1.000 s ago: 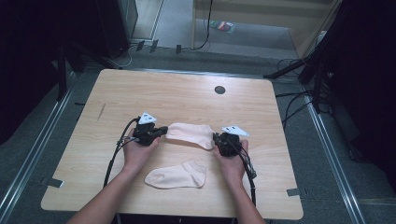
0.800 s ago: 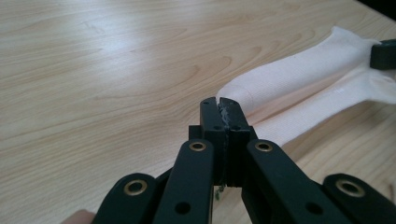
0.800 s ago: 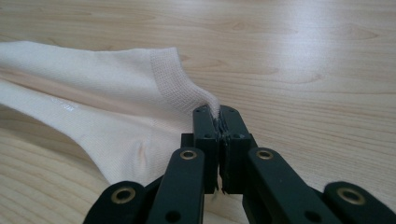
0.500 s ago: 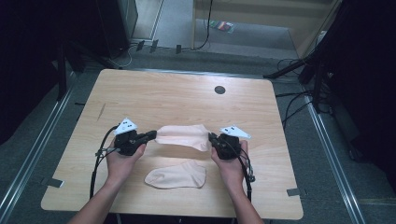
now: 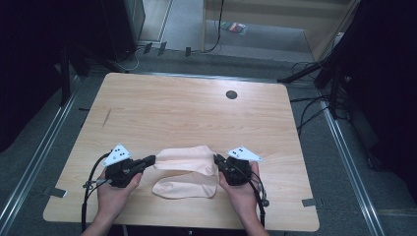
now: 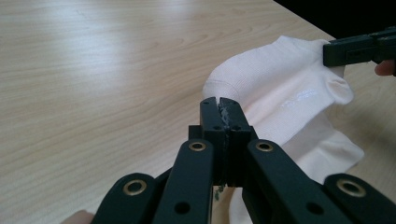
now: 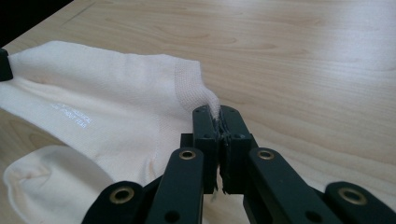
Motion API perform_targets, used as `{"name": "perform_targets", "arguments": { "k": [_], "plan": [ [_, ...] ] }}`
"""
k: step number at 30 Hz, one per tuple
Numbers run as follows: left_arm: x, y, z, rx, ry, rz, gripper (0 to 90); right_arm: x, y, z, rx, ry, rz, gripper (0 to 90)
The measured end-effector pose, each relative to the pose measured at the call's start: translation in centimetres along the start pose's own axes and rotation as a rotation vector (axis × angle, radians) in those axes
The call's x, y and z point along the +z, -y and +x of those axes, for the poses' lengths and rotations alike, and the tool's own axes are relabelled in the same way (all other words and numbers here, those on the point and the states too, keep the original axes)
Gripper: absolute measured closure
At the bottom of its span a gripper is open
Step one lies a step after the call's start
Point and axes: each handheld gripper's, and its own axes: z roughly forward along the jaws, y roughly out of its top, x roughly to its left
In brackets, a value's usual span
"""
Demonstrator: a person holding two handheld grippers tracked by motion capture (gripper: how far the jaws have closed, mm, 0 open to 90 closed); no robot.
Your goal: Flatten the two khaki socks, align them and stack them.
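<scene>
Left tongs clamped on one end of the upper sock; right tongs clamped on the other end (fabric stretched between them). It hangs just above a second sock lying on the desk.

Light wooden table on grey floor, dark surroundings
</scene>
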Motion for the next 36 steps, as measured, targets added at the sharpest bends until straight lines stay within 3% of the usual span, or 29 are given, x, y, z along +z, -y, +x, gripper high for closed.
{"name": "perform_targets", "arguments": {
  "k": [5, 11, 14, 18, 23, 26, 33, 36],
  "plan": [
    [-0.6, 1.1, -0.4, -0.020, 0.019, 0.018, 90.0, -0.5, 0.9, 0.4, -0.017, -0.002, 0.014, 87.9],
    [-1.1, 2.2, -0.8, 0.001, 0.025, 0.045, 90.0, -1.1, 2.3, 0.7, -0.036, -0.001, 0.031, 87.9],
    [-1.3, 2.6, -0.7, -0.018, 0.029, 0.049, 90.0, -1.1, 2.7, 0.7, -0.030, -0.008, 0.037, 87.9],
    [-1.2, 3.0, -0.9, -0.010, 0.027, 0.068, 90.0, -1.0, 2.9, 1.0, -0.043, -0.009, 0.045, 87.9],
    [-1.2, 3.4, -1.2, -0.014, 0.062, 0.094, 90.0, -1.0, 3.3, 1.0, -0.035, -0.013, 0.056, 87.9],
    [-1.3, 3.7, -1.6, 0.005, 0.067, 0.115, 90.0, -1.3, 3.5, 1.1, -0.039, -0.016, 0.061, 87.9],
    [-0.6, 4.3, -1.9, 0.029, 0.029, 0.174, 90.0, -0.6, 4.2, 1.4, -0.054, -0.008, 0.104, 87.7],
    [-0.1, 4.5, -2.3, 0.069, 0.002, 0.211, 90.0, -0.3, 4.5, 1.6, -0.079, 0.003, 0.117, 87.7]
  ]
}}
